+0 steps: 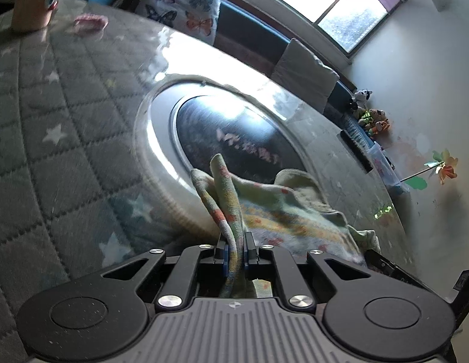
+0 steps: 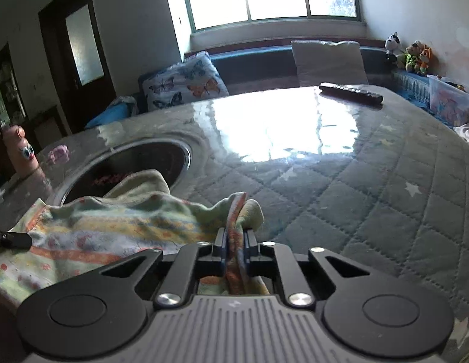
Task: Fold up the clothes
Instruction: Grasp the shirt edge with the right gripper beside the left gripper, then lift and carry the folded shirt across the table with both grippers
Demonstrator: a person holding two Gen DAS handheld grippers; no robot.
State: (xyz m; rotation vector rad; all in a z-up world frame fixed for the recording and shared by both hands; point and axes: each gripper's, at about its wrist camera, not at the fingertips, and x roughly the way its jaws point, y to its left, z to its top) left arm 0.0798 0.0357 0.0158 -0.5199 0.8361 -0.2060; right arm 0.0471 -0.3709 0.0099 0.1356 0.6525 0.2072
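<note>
The cloth's (image 1: 282, 208) pinched edge is hidden behind each gripper's fingers (image 1: 249, 248).

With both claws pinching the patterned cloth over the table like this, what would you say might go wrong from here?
1. Each claw, left and right, pinches only a narrow bunched edge of the cloth; a pull apart might slip it free.
2. The cloth sags over the round recessed dish in the table; it may catch on the rim.
3. The cloth is crumpled between the claws, so a fold made now would likely trap wrinkles.
</note>
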